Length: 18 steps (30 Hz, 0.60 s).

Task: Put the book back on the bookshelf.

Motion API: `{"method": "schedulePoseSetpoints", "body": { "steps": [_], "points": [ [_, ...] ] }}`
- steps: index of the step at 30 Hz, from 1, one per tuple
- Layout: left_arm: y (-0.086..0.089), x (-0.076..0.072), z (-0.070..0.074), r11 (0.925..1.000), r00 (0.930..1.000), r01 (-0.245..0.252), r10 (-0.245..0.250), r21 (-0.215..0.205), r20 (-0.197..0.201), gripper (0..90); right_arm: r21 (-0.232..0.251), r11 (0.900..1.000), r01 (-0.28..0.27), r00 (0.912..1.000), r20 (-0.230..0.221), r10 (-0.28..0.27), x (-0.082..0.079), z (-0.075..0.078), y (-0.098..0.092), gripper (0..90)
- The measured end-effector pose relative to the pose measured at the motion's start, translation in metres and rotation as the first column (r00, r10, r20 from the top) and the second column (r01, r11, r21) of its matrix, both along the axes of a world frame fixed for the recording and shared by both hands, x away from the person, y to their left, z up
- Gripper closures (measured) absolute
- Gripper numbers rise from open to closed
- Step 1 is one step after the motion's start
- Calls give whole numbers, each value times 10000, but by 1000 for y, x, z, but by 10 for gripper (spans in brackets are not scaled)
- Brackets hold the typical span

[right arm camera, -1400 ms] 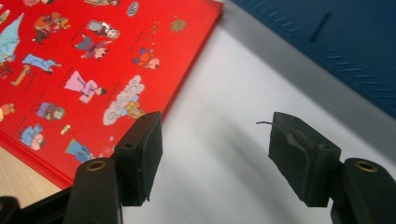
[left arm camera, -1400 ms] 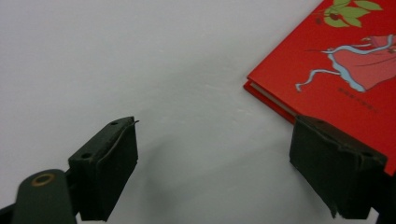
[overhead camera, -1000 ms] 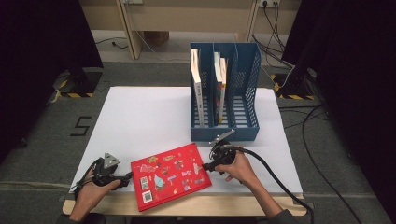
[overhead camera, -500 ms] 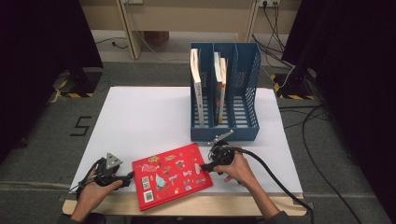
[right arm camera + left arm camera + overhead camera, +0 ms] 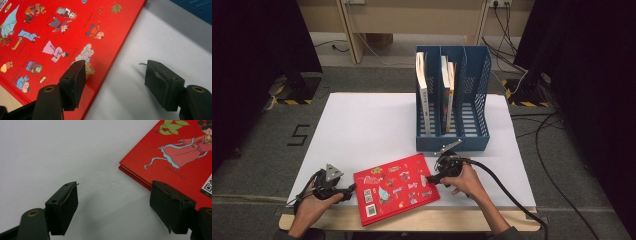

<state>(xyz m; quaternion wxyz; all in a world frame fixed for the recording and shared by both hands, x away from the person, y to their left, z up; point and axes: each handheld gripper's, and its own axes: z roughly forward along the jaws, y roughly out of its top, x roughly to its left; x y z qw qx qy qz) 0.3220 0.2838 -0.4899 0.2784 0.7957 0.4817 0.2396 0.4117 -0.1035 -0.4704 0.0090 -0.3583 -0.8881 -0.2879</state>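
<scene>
left claw (image 5: 348, 190): jaws wide, nothing between them, resting on the desk (image 5: 362, 125) just beside the red book's (image 5: 394, 187) left edge.
red book: flat near the desk's front edge, between both claws.
right claw (image 5: 430, 178): jaws wide, straddling the book's right edge – nothing pinched.
blue file rack (image 5: 452, 142): behind, right slot free.
tip: pinch each edge squarely – lift level, no tilting.

A glossy red hardcover book (image 5: 396, 189) lies on matt white tabletop (image 5: 362, 125); blue slotted plastic rack (image 5: 462, 142).
</scene>
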Motion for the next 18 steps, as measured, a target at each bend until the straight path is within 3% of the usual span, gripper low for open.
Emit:
{"method": "schedulePoseSetpoints", "body": {
  "steps": [8,18],
  "points": [
    [-11,-2,1,9996,9996,275,-275,51,75,352,102,9999,84,10000,15,-84,-1,-1,1,339],
    [-26,-3,2,9969,9969,781,-782,-123,-58,355,379,9984,416,9991,-100,-412,0,-2,1,343]
  ]
}}
